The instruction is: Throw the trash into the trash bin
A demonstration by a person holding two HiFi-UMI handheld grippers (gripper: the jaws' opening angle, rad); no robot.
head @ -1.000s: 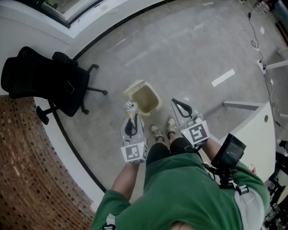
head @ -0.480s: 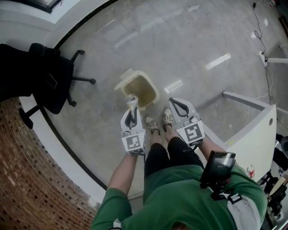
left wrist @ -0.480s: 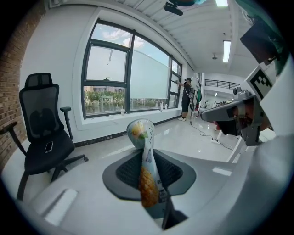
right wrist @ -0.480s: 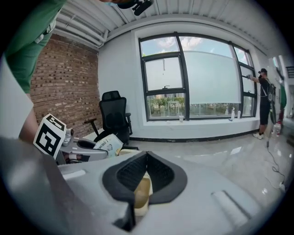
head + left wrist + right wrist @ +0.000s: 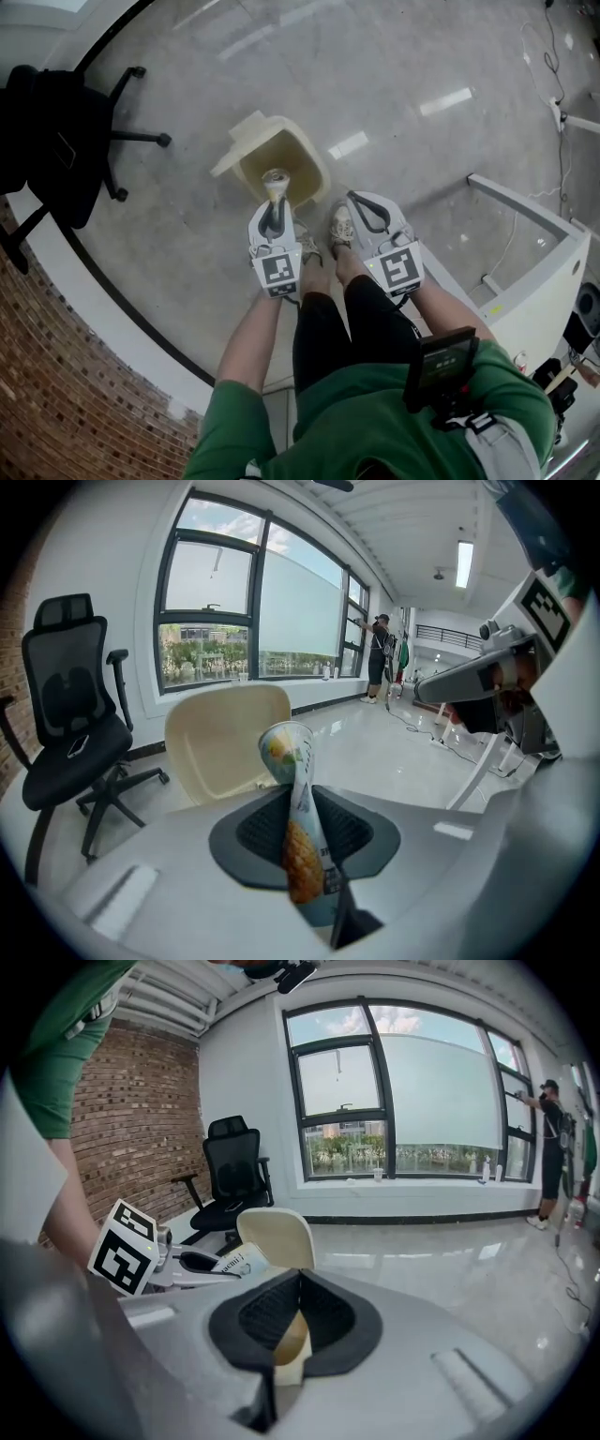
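As the person bent lower over the last second, both grippers came down toward the floor, and the trash bin (image 5: 316,172) grew nearer at twelve o'clock from their shoes (image 5: 339,225). The left gripper (image 5: 272,217) stayed clamped on a squashed can (image 5: 275,178), its pads pressing the crumpled middle with the pineapple print showing. The can's round top, which a second ago sat by the bin's near left corner, now hung over the open mouth. I judged the throw nearly set up: letting go from there would likely drop the can inside, though the can leaned toward the near rim, so a slight reach forward would be safer.

The right gripper (image 5: 356,200) hung just to the right, at about four o'clock from the bin, with its fingers together and nothing between them; only the bin showed past its tips.

The bin's lid (image 5: 242,142) stood flipped back at ten o'clock of the opening, clear of the drop. A black office chair (image 5: 56,141) stood well apart at nine o'clock, a white desk frame (image 5: 534,253) at three o'clock, and a brick wall (image 5: 56,394) ran along at seven o'clock. Nothing lay between the can and the bin; only the shoes, close against its near side, crowded the spot.
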